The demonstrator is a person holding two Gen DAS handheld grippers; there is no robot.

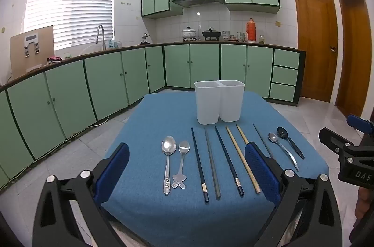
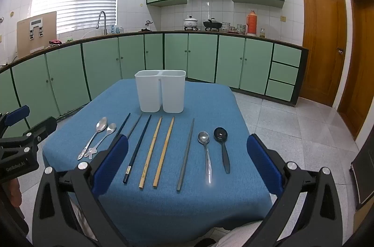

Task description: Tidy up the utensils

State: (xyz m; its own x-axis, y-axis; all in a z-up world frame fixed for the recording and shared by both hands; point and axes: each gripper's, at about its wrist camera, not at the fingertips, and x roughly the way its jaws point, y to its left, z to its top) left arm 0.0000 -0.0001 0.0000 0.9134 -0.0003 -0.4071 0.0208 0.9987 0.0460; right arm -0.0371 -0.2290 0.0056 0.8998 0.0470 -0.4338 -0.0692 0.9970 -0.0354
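A white two-compartment holder (image 2: 160, 90) stands empty at the far end of a blue-clothed table (image 2: 210, 200), the utensils still lined up in front of it: two silver spoons (image 1: 168, 146) nearest its left side, six chopsticks (image 2: 147, 153) fanned across the middle, and a silver spoon (image 2: 203, 138) and a black spoon (image 2: 220, 134) off to its right. Nothing appears to have been sorted yet. The left gripper (image 1: 187, 167) and the right gripper (image 2: 187, 165) both hover short of the row on the side away from the holder, fingers spread wide and empty. The opening move likely calls for lowering one gripper onto a single thin handle lying flat on the cloth, then standing it in a chosen compartment.
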